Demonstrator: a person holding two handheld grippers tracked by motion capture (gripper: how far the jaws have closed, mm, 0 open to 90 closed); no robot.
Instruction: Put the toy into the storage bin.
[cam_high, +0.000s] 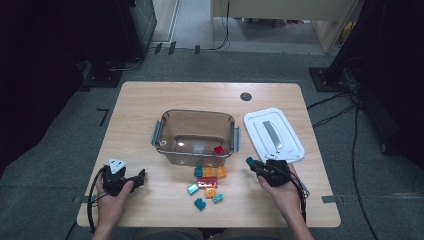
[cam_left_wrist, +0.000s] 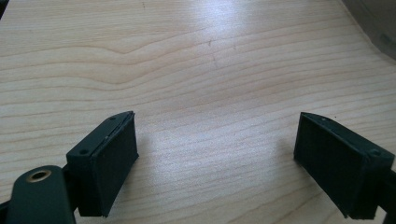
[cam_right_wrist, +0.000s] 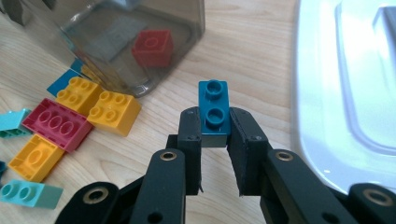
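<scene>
My right gripper (cam_right_wrist: 215, 122) is shut on a dark teal two-stud brick (cam_right_wrist: 214, 110), held above the table between the bin and the lid; from above it is the right gripper (cam_high: 251, 163) with the teal brick (cam_high: 249, 161) at its tip. A clear plastic bin (cam_high: 160, 131) stands mid-table with a red brick (cam_high: 218, 149) inside, the same red brick (cam_right_wrist: 152, 46) seen through the bin wall (cam_right_wrist: 187, 23). My left gripper (cam_left_wrist: 215, 154) rests low over bare wood, open, nothing between its pads; it is the left gripper (cam_high: 141, 175) at the near left.
Loose bricks lie in front of the bin: yellow (cam_right_wrist: 113, 111), magenta (cam_right_wrist: 58, 122), orange (cam_right_wrist: 34, 157), light teal (cam_right_wrist: 29, 193). A white lid (cam_high: 273, 133) lies right of the bin. A dark round hole (cam_high: 245, 96) sits near the table's far edge.
</scene>
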